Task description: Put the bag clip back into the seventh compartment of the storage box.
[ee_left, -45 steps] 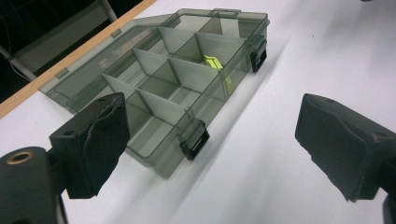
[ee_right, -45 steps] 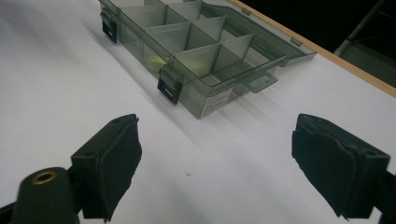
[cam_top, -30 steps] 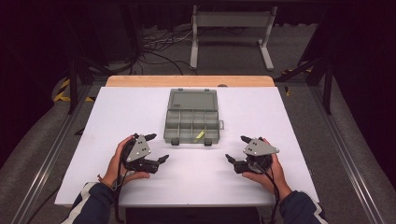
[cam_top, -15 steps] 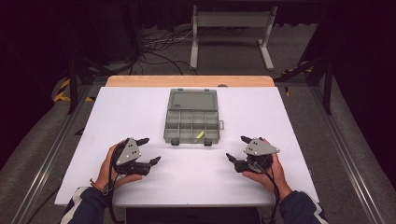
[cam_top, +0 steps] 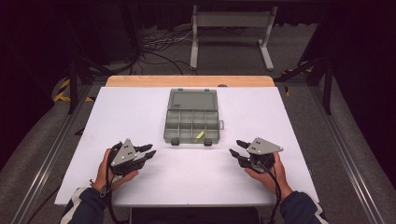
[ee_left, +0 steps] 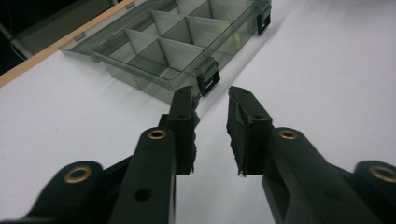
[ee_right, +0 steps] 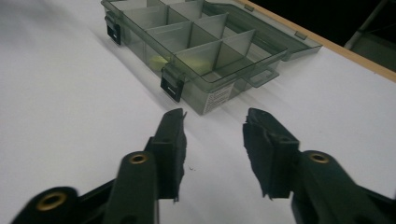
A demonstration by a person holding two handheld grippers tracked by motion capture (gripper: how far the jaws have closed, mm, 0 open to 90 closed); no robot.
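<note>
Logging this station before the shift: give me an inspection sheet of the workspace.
Surface: white table top, wooden far edge.
Job's things: grey compartment box, lid open flat; yellow-green piece in a front compartment.
Clutter: nothing seen.
Grippers: left gripper and right gripper, jaws just closing, still apart, nothing between them.
Cables: one trails from each gripper; more on the floor.
Surroundings: dark; metal stand.

Between the left gripper [cam_top: 150, 153] and the right gripper [cam_top: 236, 150] the white table [cam_top: 196, 172] lies free. Ahead of both, the open organizer box [cam_top: 192, 121] blocks the way.
</note>
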